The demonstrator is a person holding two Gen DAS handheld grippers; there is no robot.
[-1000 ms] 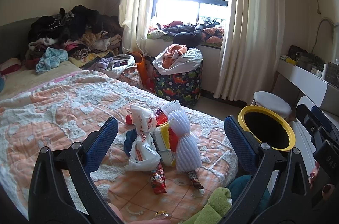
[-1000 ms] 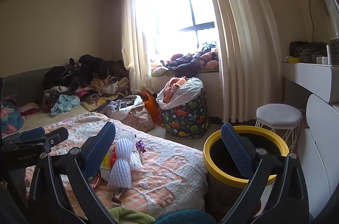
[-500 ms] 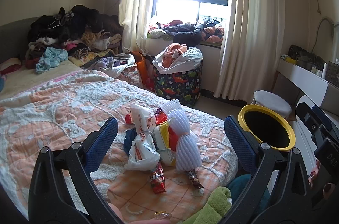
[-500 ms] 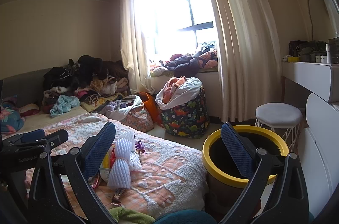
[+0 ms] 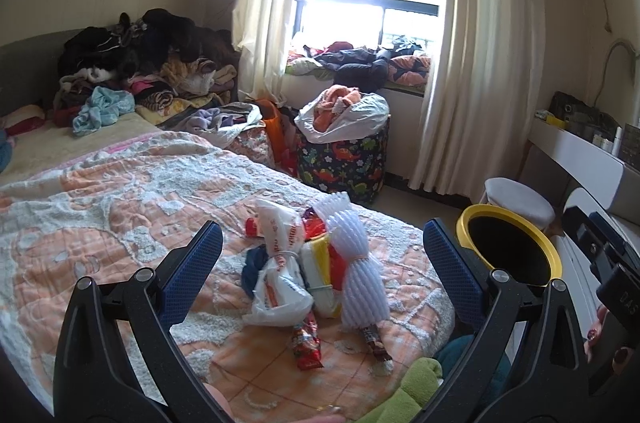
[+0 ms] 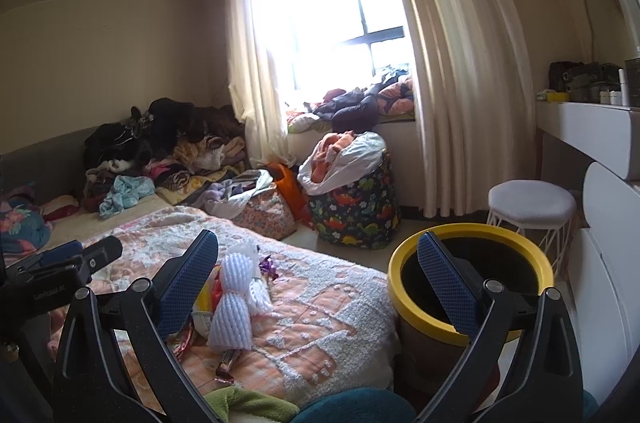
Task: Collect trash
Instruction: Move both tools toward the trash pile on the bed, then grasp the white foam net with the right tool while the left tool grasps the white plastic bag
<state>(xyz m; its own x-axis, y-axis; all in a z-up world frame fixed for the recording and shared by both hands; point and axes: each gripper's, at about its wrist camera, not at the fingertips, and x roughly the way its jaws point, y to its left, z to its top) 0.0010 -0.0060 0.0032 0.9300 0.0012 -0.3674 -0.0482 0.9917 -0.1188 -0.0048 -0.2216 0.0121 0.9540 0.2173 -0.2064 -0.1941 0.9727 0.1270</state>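
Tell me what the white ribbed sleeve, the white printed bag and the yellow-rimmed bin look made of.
White ribbed sleeve: looks like soft foam netting, matte, with a puffy mesh pattern. White printed bag: thin plastic film, glossy and crinkled, knotted in the middle. Yellow-rimmed bin: probably hard plastic, with a smooth, even rim and a dark inside.

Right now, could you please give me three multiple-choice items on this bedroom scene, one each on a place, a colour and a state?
1. Where does the trash pile lie?
A. on the stool
B. on the bedspread
C. in the bin
2. What colour is the trash bin rim?
A. yellow
B. red
C. white
3. How are the left gripper and right gripper?
A. both open, empty
B. both shut
C. one holds a wrapper

Answers: 1 B, it rests on the bedspread; 2 A, the rim is yellow; 3 A, the fingers stand wide apart, nothing between.
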